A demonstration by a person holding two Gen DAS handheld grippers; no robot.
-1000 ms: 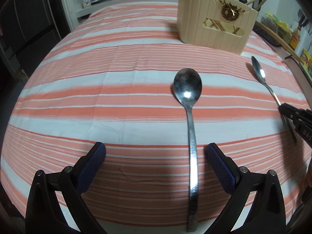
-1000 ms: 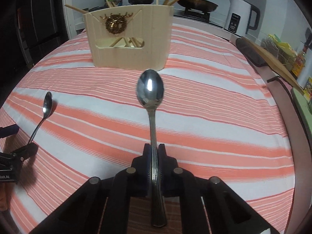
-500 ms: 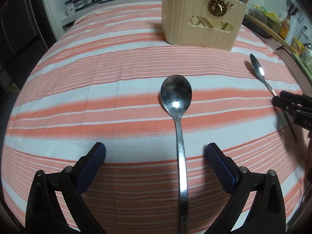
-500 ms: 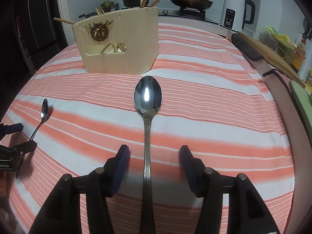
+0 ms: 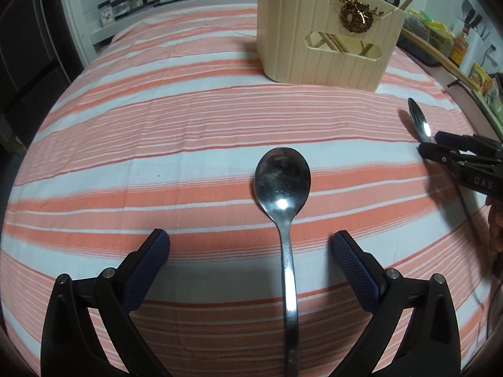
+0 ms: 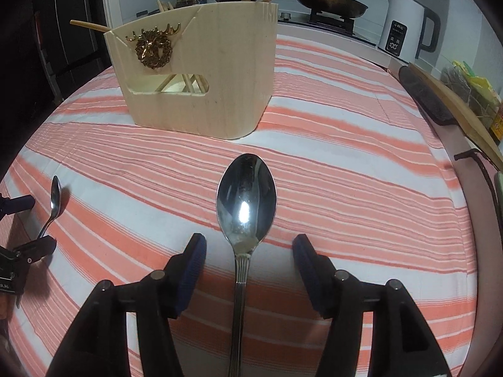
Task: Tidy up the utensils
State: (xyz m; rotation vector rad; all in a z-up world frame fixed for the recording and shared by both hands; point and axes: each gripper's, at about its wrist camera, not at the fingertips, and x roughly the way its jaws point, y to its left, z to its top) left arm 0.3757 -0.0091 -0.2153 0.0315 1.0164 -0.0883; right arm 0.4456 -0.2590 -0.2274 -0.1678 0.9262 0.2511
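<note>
Wooden caddy (image 5: 327, 31) beyond both spoons (image 5: 282, 185); kettle (image 6: 405, 31) behind.

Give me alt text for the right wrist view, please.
A shiny steel spoon lies on the orange-and-white striped tablecloth, its handle between the open right gripper. Behind stands a cream ribbed utensil holder with a gold deer emblem; the left gripper straddles a second spoon at far left.

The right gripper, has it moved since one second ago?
Yes. The right gripper was shut on the spoon; now its fingers are open, and it has come nearer the utensil holder.
</note>
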